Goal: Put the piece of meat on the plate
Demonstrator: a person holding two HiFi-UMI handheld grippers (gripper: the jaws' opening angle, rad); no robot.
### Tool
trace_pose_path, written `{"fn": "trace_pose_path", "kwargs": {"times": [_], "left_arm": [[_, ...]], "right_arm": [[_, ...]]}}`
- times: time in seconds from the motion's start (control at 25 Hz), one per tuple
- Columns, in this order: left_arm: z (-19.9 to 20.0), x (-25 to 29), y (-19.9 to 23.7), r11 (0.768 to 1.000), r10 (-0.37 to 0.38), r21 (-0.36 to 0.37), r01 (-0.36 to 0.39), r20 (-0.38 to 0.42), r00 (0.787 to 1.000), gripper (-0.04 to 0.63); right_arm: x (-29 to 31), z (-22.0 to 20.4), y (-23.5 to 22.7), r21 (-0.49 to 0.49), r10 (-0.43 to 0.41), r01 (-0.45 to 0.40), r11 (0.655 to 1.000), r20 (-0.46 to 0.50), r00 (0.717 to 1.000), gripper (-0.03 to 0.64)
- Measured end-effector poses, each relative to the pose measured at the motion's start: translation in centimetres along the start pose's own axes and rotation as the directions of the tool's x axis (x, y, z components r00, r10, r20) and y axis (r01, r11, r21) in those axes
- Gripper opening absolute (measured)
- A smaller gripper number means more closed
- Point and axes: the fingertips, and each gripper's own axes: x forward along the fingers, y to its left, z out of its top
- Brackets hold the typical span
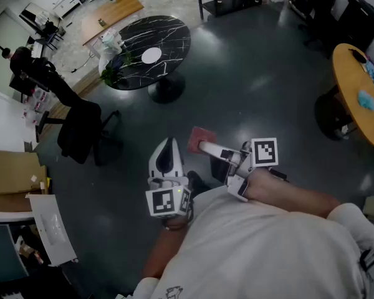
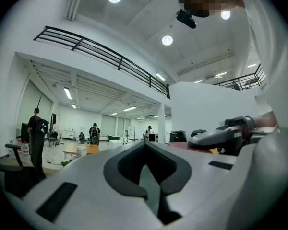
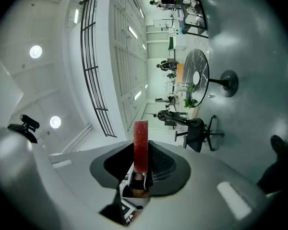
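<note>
Right gripper view | right hand-held gripper (image 3: 140, 169) clenched on piece of meat (image 3: 140, 143) | head view: meat over floor, well apart from plate (image 1: 151, 55) on black tabletop (image 1: 174, 39) | left hand-held gripper (image 1: 167, 148) closed, empty

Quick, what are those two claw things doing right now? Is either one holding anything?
Left gripper: shut, with nothing between its jaws.
Right gripper: shut on the piece of meat, a flat red slab.

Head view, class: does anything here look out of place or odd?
The piece of meat is out of place: clamped in the right gripper above bare floor, far from the white plate on the black table. Nothing looks spilled.
</note>
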Motion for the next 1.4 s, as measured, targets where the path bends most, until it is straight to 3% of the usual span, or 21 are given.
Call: {"fn": "trace_pose_path", "kwargs": {"times": [0.4,1.2,1.4], "left_arm": [[-0.2,1.5,3.6,1.0,-0.012,-0.013,0.012,0.001,1.0,0.006],[1.1,6.7,18.6,0.995,-0.097,-0.021,0.097,-0.004,0.995,0.006],[0.7,7.2,21.7,0.996,-0.077,-0.041,0.076,-0.012,0.997,0.006]], "right_arm": [[3.7,0.8,-1.1,0.011,-0.008,0.008,1.0,0.014,1.0,0.084],[20.2,3.3,-4.4,-0.008,-0.061,0.061,0.998,0.06,0.996,0.086],[22.8,4.1,-5.2,-0.007,-0.061,0.062,0.998,0.076,0.995,0.086]]}}
